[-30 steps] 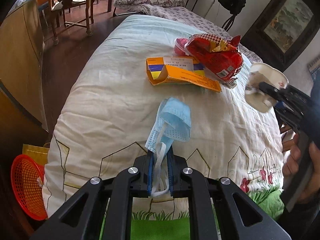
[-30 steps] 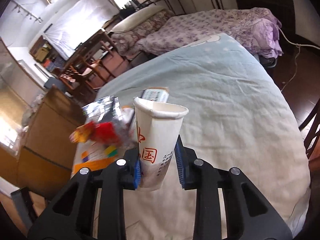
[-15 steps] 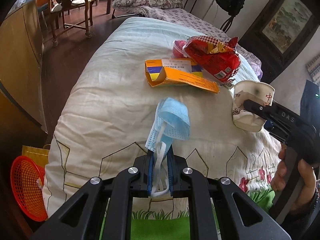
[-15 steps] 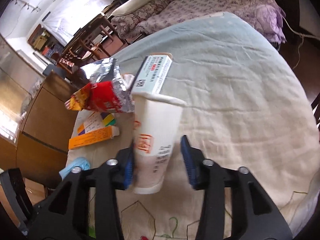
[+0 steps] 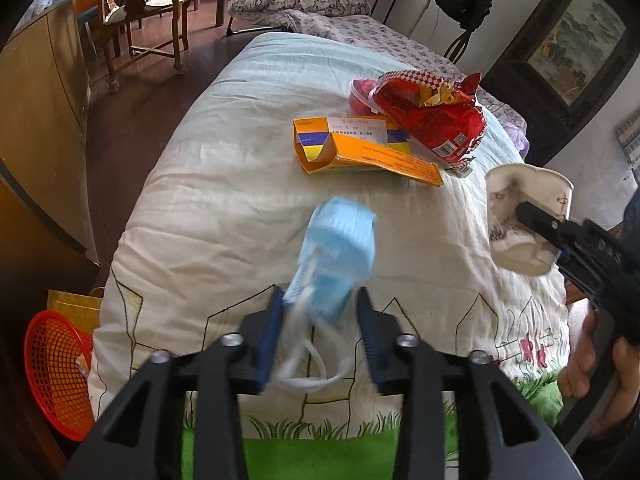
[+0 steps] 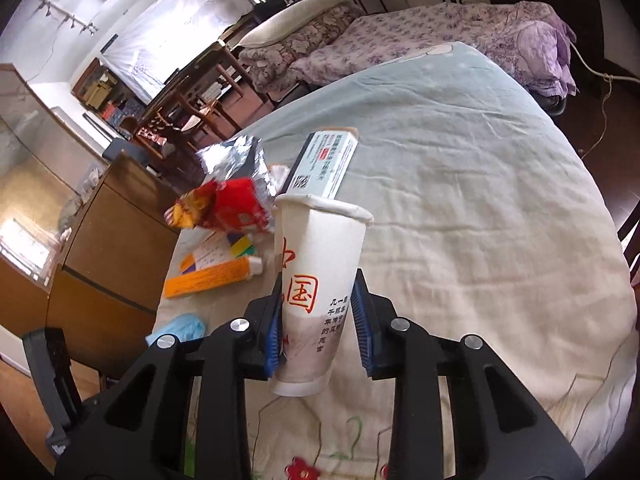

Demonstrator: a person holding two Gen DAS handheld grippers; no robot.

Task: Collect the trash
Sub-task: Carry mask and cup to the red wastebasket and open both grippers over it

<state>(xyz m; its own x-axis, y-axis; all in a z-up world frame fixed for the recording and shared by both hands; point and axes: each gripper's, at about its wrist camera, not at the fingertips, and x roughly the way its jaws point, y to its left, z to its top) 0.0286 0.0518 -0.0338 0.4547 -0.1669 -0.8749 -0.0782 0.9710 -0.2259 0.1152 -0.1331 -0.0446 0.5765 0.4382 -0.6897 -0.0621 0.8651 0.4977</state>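
A light blue face mask (image 5: 340,240) hangs blurred between the pads of my left gripper (image 5: 319,296), above the near edge of the bed. The jaws are opening and the pads stand clear of the mask; its white ear loops dangle below. A white paper cup (image 6: 320,248) with red characters is between the blue pads of my right gripper (image 6: 318,280), whose jaws are closing on it. In the left wrist view the cup (image 5: 516,192) shows crumpled at the right, held over the quilt. The mask (image 6: 182,326) shows at the lower left in the right wrist view.
On the quilt (image 5: 224,200) lie an orange carton (image 5: 360,152), a red snack bag (image 5: 436,120), a pink tub (image 5: 360,92) and a white-green box (image 6: 324,164). A red mesh basket (image 5: 56,372) and a yellow bag (image 5: 72,304) stand on the floor, left. A wooden cabinet flanks the bed.
My left jaws have opened and let go of the mask, which now slips loose and blurred. The right jaws loosened, then closed on the cup again; the cup sank slightly.
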